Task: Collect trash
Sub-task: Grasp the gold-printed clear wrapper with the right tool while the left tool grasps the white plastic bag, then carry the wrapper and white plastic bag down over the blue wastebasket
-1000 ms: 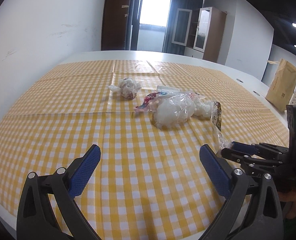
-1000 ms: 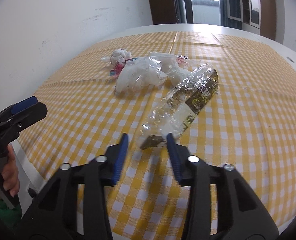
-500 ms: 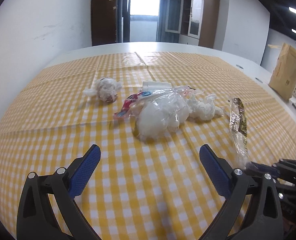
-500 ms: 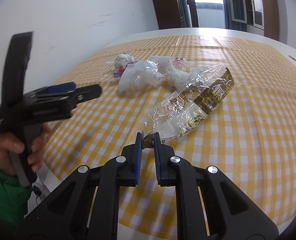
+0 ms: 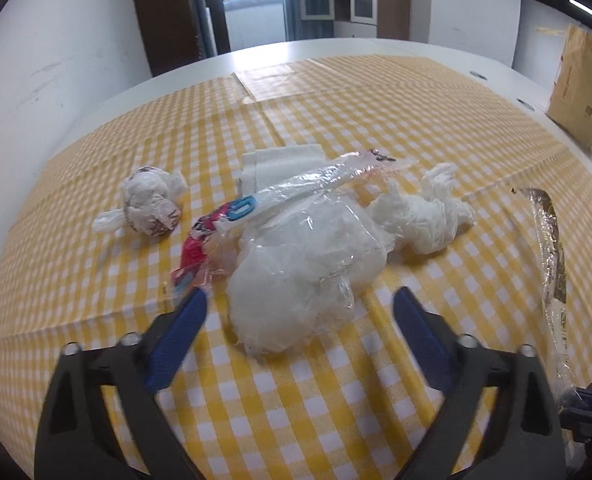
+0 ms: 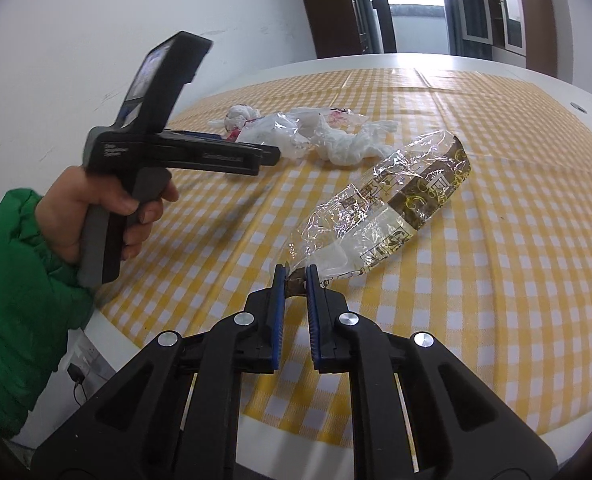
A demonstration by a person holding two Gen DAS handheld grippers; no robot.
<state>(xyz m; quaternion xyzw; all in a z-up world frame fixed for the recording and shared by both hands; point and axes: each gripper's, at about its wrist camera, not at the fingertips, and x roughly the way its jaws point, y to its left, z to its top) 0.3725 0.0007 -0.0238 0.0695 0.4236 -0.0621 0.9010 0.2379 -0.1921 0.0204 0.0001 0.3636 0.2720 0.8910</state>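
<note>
Our right gripper [image 6: 295,276] clamps the wrapper [image 6: 388,208] near the table's [image 6: 528,80] near edge. Left gripper [image 5: 298,312], jaws apart but just closing, straddles the half-hidden bag [image 5: 308,276] mid-table, untouched.

Left gripper [image 5: 298,306] moved in over the white plastic bag [image 5: 308,264], fingers narrowed, now straddling its near end, nothing pinched. Right gripper [image 6: 295,276] clamped onto clear printed wrapper [image 6: 380,216] end, lifted partly off the surface.
</note>
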